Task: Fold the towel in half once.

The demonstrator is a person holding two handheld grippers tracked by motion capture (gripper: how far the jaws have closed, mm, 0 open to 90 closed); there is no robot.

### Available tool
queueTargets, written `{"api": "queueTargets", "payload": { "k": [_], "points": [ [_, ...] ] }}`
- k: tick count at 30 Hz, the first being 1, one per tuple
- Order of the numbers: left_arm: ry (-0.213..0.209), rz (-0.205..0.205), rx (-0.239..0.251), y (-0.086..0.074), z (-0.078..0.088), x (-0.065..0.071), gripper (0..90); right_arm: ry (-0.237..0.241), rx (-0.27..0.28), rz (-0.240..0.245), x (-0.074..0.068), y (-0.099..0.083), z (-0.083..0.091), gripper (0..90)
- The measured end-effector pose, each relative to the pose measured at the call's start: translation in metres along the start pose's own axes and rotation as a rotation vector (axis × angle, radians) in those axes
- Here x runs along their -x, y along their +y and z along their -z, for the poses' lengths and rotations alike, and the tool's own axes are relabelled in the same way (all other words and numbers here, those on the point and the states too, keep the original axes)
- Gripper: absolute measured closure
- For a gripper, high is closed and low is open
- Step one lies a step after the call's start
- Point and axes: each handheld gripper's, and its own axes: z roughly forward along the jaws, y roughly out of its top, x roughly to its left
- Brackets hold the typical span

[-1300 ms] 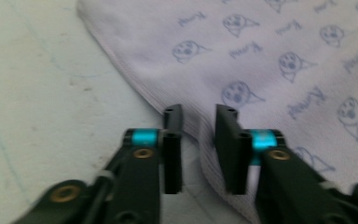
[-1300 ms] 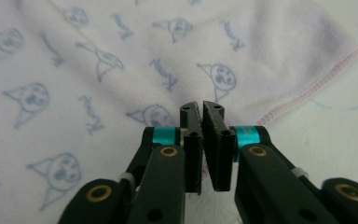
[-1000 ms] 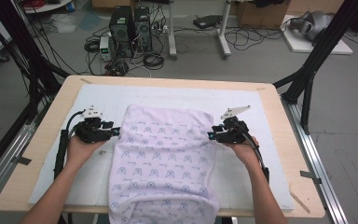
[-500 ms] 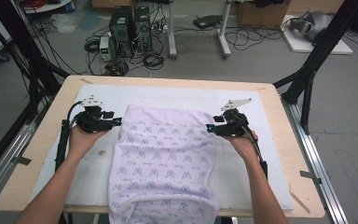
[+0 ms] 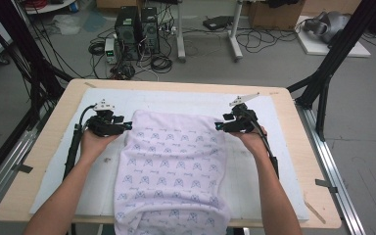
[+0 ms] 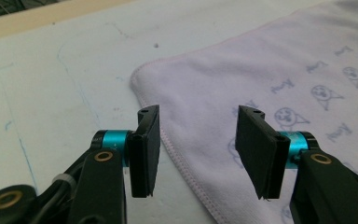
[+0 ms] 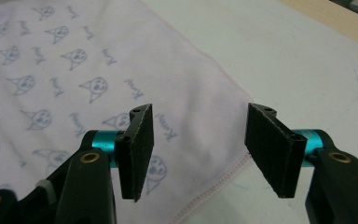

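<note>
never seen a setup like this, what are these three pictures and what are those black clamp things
A person sits at a wooden table covered by a white mat. Each hand holds a hand-held gripper: a tool with two black jaws. The high view looks down from above: the left hand-held gripper and the right hand-held gripper sit at either side of a lilac towel printed with small cartoon faces, whose near end hangs over the table edge. The other two pictures come from cameras riding on each gripper, looking along its jaws. Both grippers are open above the towel's edges, holding nothing.
</note>
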Motion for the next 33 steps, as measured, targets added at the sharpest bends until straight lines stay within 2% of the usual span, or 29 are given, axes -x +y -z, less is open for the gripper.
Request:
{"api": "queueTargets", "payload": {
  "k": [2,4,5,8,10,14,17,18,19,20,21,22,23,24,25,29,31,33],
  "points": [
    [0.004,0.015,0.003,-0.001,-0.004,-0.003,52.2,-0.010,-0.022,-0.002,0.003,-0.001,-0.008,41.9],
    [0.013,-0.008,-0.001,0.002,-0.007,-0.002,55.3,-0.024,-0.040,-0.019,0.006,-0.003,-0.015,41.9],
    [-0.001,-0.003,-0.006,0.006,-0.010,-0.003,55.3,-0.035,-0.044,-0.017,0.009,-0.003,-0.017,41.9],
    [0.005,-0.003,0.006,0.018,-0.019,-0.002,55.1,-0.057,-0.036,-0.064,0.016,-0.003,-0.019,42.0],
    [0.022,-0.025,-0.038,0.020,-0.031,-0.003,55.1,-0.064,-0.036,-0.069,0.019,-0.004,-0.021,42.0],
    [0.025,0.006,-0.124,0.009,-0.052,-0.009,55.0,-0.071,-0.069,-0.102,0.026,-0.010,-0.031,41.6],
    [0.023,0.049,-0.108,0.006,-0.054,-0.012,56.1,-0.068,-0.113,-0.126,0.029,-0.016,-0.039,41.9],
    [0.037,0.041,-0.110,0.006,-0.054,-0.011,56.9,-0.068,-0.118,-0.131,0.029,-0.018,-0.042,42.3],
    [0.059,0.028,-0.118,0.006,-0.054,-0.010,60.7,-0.077,-0.113,-0.136,0.028,-0.019,-0.043,45.4],
    [0.069,0.033,-0.120,0.007,-0.054,-0.009,65.7,-0.093,-0.102,-0.141,0.028,-0.020,-0.043,49.7],
    [0.066,0.039,-0.123,0.007,-0.054,-0.010,69.7,-0.110,-0.089,-0.146,0.028,-0.022,-0.043,53.8],
    [0.052,0.045,-0.119,0.007,-0.054,-0.009,79.9,-0.125,-0.080,-0.151,0.028,-0.023,-0.043,57.2],
    [0.053,0.043,-0.120,0.007,-0.054,-0.009,82.2,-0.141,-0.075,-0.161,0.026,-0.024,-0.043,61.1],
    [0.053,0.041,-0.121,0.007,-0.053,-0.009,83.9,-0.137,-0.065,-0.161,0.025,-0.025,-0.042,71.4],
    [0.050,0.048,-0.121,0.008,-0.053,-0.009,84.8,-0.093,-0.055,-0.165,0.025,-0.026,-0.042,83.8],
    [0.043,0.034,-0.112,0.010,-0.046,-0.009,86.1,-0.047,-0.049,-0.160,0.024,-0.023,-0.038,87.0],
    [0.031,0.025,-0.076,0.014,-0.037,-0.010,86.2,-0.042,-0.011,-0.146,0.024,-0.019,-0.027,87.2],
    [0.017,0.028,-0.013,0.021,-0.024,-0.010,86.3,-0.031,0.049,-0.139,0.023,-0.014,-0.012,87.4]
  ]
}}
